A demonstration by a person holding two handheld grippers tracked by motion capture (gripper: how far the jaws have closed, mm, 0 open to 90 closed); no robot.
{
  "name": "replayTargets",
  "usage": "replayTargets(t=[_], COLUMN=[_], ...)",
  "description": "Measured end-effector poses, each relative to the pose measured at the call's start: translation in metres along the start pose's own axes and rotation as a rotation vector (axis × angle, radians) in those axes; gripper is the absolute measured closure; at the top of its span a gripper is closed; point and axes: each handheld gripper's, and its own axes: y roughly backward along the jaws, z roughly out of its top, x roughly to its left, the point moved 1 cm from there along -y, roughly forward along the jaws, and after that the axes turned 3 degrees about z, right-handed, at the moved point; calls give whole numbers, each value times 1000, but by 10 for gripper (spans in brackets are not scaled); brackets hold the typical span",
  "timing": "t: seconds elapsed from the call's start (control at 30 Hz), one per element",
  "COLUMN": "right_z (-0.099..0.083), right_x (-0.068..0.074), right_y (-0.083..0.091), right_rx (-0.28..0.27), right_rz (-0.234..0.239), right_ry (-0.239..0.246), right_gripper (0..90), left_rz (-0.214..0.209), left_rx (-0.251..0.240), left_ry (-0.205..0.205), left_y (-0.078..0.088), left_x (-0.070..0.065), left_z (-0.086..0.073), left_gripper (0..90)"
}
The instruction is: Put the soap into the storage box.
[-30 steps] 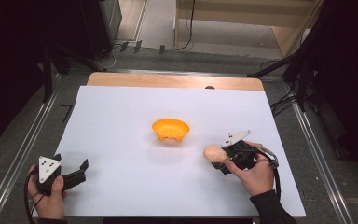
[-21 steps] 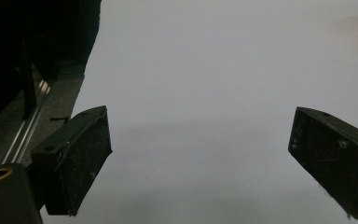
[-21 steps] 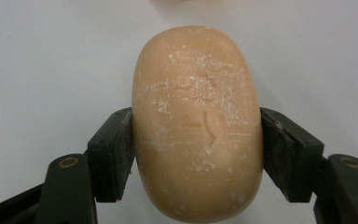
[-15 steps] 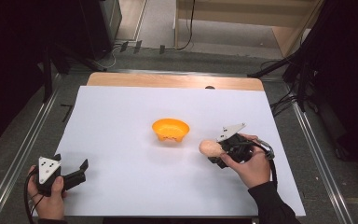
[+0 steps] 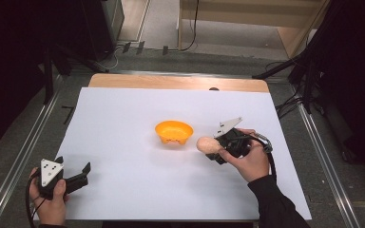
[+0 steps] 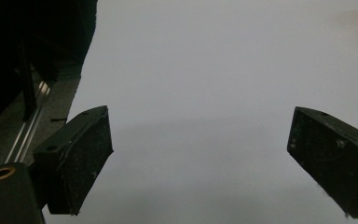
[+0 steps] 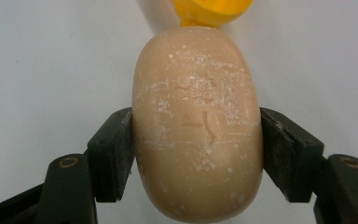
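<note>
1. High view: right gripper [image 5: 215,151] holds a tan soap bar [image 5: 208,145] just right of the orange bowl [image 5: 174,131]; left gripper [image 5: 78,175] rests near the white sheet's [image 5: 123,109] corner.
2. Left gripper view: jaws wide apart over the sheet.
3. Right gripper view: jaws pinch the soap bar's [image 7: 198,126] sides.

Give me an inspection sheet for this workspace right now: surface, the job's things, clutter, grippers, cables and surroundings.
Surface: white sheet over a wooden table.
Job's things: tan oval soap bar clamped at its sides; orange bowl empty, just ahead of the bar.
Clutter: nothing seen.
Grippers: right gripper shut on the soap bar, beside the bowl; left gripper open, holding nothing, at the sheet's near left corner.
Cables: black cable loops from the right gripper over the wrist.
Surroundings: metal rails either side, dark stands, grey floor.
</note>
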Motion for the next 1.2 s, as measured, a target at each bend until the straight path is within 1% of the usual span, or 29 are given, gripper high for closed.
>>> replayTargets(t=[0.07,0.17,0.27,0.3,0.37,0.43,0.57,0.83,1.03,1.2], right_z=[3,6,9,11,12,18,25,36,44,49], right_x=[-2,-5,-8,-8,-8,-7,-6,-10,-12,-14], right_y=[0,0,-1,-1,-2,-3,-3,-7,-9,-12], right_rx=[2,6,-1,1,-2,-1,-3,-5,0,6], right_rz=[4,6,14,16,19,29,36,42,46,47], right_ry=[6,10,14,7,11,27,37,49,59,84], right_gripper=[330,330,330,330,330,330,330,330,330,330], left_rz=[-8,-8,-13,-14,-15,-18,-20,-36,-37,-40], left_rx=[4,6,2,2,2,6,14,15,14,11], left_ry=[-13,-17,-14,-10,-7,-8,-7,-10,-9,-4], left_y=[0,0,0,0,0,0,-1,-1,-1,-1], left_x=[0,-2,0,0,0,0,0,0,0,1], left_z=[0,0,0,0,0,0,0,0,0,0], left_gripper=[68,68,68,68,68,68,67,67,67,67])
